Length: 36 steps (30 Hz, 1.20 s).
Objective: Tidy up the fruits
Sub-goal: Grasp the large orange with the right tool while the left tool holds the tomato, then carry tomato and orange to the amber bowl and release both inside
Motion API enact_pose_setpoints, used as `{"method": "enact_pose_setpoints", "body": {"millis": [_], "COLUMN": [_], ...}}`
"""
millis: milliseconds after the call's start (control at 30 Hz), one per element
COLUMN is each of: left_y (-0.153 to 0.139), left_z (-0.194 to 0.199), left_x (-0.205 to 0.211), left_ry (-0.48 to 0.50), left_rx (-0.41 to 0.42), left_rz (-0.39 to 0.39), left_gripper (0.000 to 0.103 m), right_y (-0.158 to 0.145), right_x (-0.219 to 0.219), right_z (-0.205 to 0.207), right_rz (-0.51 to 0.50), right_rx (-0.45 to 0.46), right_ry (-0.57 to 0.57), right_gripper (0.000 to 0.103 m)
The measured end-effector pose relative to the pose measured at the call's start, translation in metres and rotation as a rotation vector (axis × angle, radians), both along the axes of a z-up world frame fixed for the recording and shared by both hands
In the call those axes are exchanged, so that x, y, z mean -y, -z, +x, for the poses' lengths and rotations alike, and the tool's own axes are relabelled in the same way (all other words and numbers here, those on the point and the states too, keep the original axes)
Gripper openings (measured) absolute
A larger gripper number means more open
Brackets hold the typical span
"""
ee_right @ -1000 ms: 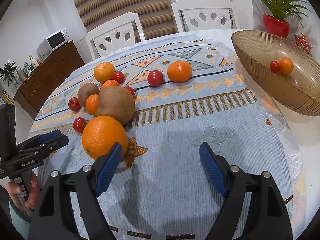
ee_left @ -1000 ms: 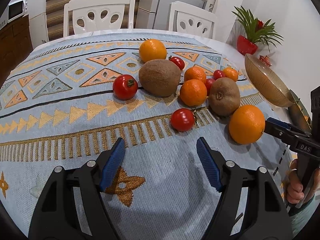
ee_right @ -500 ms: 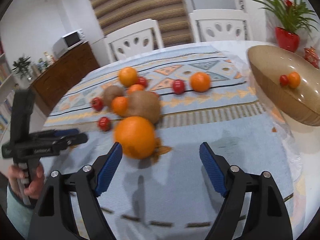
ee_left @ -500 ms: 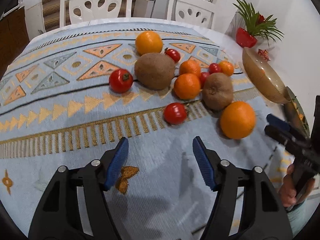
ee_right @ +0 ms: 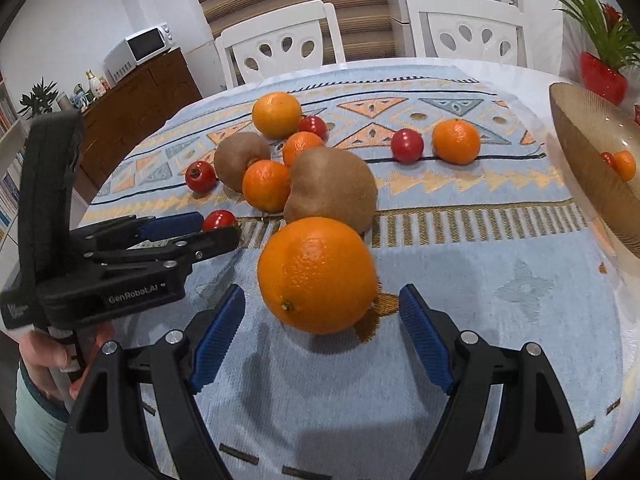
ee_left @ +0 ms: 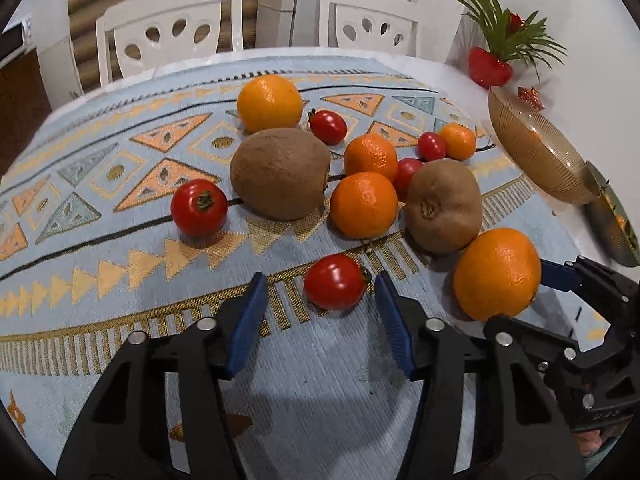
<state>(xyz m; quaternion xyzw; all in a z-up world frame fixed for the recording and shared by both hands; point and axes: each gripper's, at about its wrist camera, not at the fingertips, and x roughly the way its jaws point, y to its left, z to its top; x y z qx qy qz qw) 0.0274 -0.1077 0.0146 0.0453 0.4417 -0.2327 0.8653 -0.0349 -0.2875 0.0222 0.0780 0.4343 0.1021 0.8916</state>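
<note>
Oranges, mandarins, two kiwis and several cherry tomatoes lie clustered on a patterned blue cloth. A cherry tomato (ee_left: 335, 282) sits between the fingertips of my left gripper (ee_left: 319, 279), whose jaws are closing; a gap still shows on the left side and the right pad is close to the fruit. In the right wrist view, a big orange (ee_right: 316, 274) rests just ahead of and between the blue pads of my right gripper (ee_right: 321, 293), which stands open and clear of it. The nearer kiwi (ee_right: 332, 190) lies right behind that orange.
A ribbed amber glass bowl (ee_right: 592, 168) stands at the right edge, holding a small tomato (ee_right: 607, 159) and a mandarin (ee_right: 625, 165). White chairs line the far side. A red pot with a plant (ee_left: 490, 68) stands at the far right. A hand (ee_right: 44, 356) holds the left gripper.
Both grippers have moved forward. The left one's jaws have narrowed around the near cherry tomato. The big orange, earlier left of the right gripper, now lies between its fingers.
</note>
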Motion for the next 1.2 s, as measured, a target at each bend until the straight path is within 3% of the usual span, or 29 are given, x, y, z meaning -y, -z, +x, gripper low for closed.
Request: {"method": "enact_pose_setpoints", "body": {"millis": [267, 333, 567, 733, 967, 1200], "left_y": [0.002, 0.002, 0.0, -0.01, -0.052, -0.088], "left_z": [-0.002, -0.004, -0.006, -0.013, -0.033, -0.044], "left_x": [0.003, 0.004, 0.004, 0.0, 0.019, 0.077], "left_ry": [0.009, 0.011, 0.008, 0.021, 0.079, 0.188], "left_rx": [0.029, 0.037, 0.055, 0.075, 0.142, 0.208], "left_rz": [0.02, 0.026, 0.025, -0.008, -0.023, -0.013], "left_gripper": [0.029, 0.029, 0.029, 0.028, 0.028, 0.028], "right_y": [0.006, 0.006, 0.003, -0.007, -0.03, -0.059], "right_x": [-0.002, -0.003, -0.007, 0.005, 0.036, 0.087], "right_z": [0.003, 0.003, 0.0, -0.011, -0.032, -0.051], "right_rz": [-0.007, -0.004, -0.035, 0.016, 0.051, 0.039], "right_rx": [-0.011, -0.01, 0.011, 0.037, 0.088, 0.153], "right_ry": [0.001, -0.007, -0.006, 0.014, 0.072, 0.173], "right_gripper": [0.064, 0.058, 0.056, 0.056, 0.056, 0.055]}}
